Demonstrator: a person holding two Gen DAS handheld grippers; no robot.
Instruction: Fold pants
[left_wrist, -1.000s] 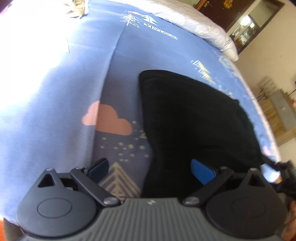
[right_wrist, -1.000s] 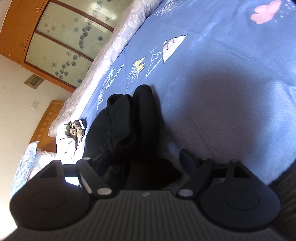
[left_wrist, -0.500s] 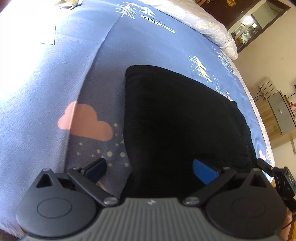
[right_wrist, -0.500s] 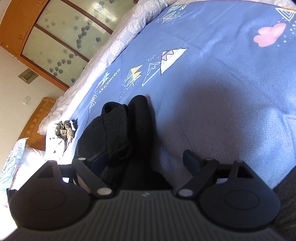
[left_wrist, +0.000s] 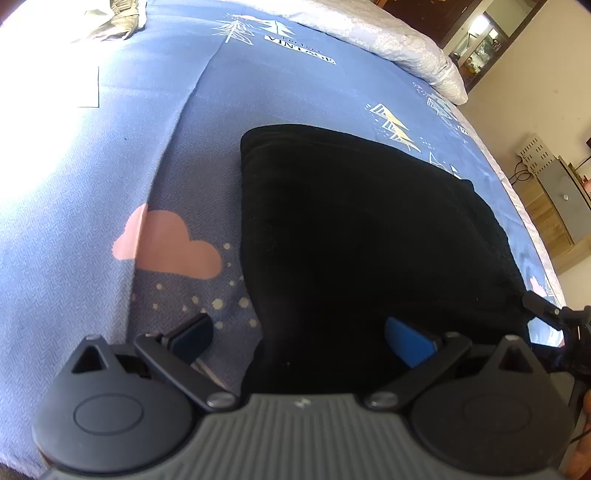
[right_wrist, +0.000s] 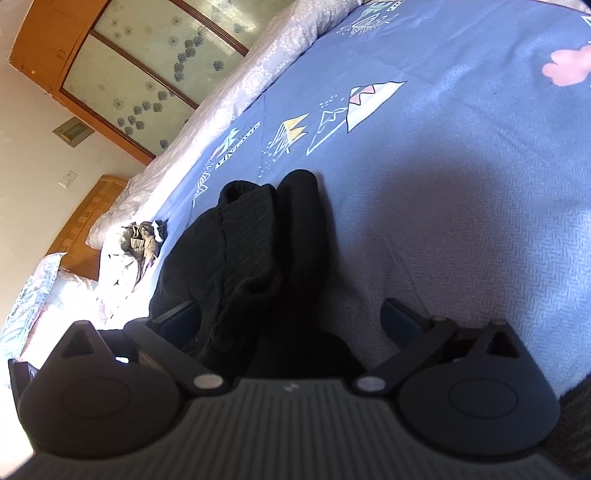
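Right gripper (right_wrist: 291, 321) jaws opening since earlier over folded pants (right_wrist: 255, 251), apparently untouched; left gripper (left_wrist: 299, 332) spread.

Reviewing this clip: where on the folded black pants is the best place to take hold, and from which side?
Grip the near edge of the black pants, coming in low from the near side. They lie flat on the blue bedspread, so only that stacked edge offers layers to pinch.
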